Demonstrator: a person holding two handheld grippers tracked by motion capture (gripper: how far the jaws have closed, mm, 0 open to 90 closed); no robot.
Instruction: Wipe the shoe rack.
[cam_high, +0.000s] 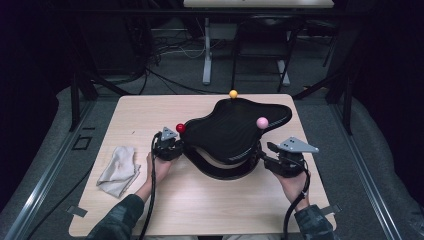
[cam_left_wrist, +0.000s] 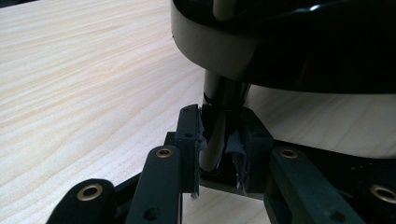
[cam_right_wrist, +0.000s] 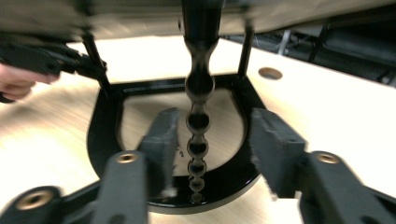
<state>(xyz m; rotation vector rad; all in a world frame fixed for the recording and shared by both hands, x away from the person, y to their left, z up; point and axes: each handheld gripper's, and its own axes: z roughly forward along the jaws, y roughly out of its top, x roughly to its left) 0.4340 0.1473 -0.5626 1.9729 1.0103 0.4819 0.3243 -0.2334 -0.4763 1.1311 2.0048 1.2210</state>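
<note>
A glossy black stand with a wavy top (cam_high: 235, 127) rests on a U-shaped black base (cam_high: 225, 170). A yellow ball (cam_high: 233, 93), a pink ball (cam_high: 262, 122) and a red ball (cam_high: 180, 128) sit at its corners. My left gripper (cam_high: 172, 147) is at the stand's left side, below the red ball. In the left gripper view it (cam_left_wrist: 219, 149) is shut on a smooth black post (cam_left_wrist: 224, 93) under the top (cam_left_wrist: 289, 42). My right gripper (cam_high: 267, 152) is at the stand's right side. Its jaws (cam_right_wrist: 212, 144) stand apart on either side of a beaded black post (cam_right_wrist: 198, 121), with the pads clear of it.
A crumpled grey cloth (cam_high: 119, 170) lies on the wooden table (cam_high: 200, 200) to the left of my left hand. The table has a round hole (cam_right_wrist: 270, 73) beyond the base (cam_right_wrist: 107, 135). Cables and desk legs fill the dark floor behind the table.
</note>
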